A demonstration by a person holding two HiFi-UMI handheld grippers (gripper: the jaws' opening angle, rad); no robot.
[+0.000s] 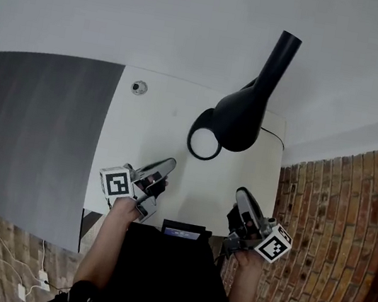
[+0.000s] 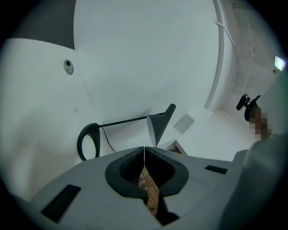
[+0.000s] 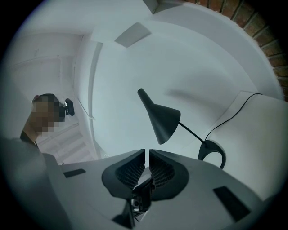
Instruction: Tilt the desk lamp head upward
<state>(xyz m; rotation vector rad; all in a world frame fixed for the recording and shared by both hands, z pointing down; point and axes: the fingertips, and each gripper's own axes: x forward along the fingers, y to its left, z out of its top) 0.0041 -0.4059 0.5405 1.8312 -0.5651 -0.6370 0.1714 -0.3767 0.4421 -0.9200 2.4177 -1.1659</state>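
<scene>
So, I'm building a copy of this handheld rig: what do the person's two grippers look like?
Both are light grey plastic shells: left gripper, right gripper. Each carries a white cube with black square markers at its rear end. The tongs are lined with black ribbed pads. The person wears dark clothing.

You face a white table (image 1: 178,130) against a plain white wall (image 1: 127,7); a grey panel (image 1: 34,135) adjoins the table's left edge; brickwork (image 1: 334,228) lies right of the table; white cables (image 1: 13,261) trail below its left corner.
</scene>
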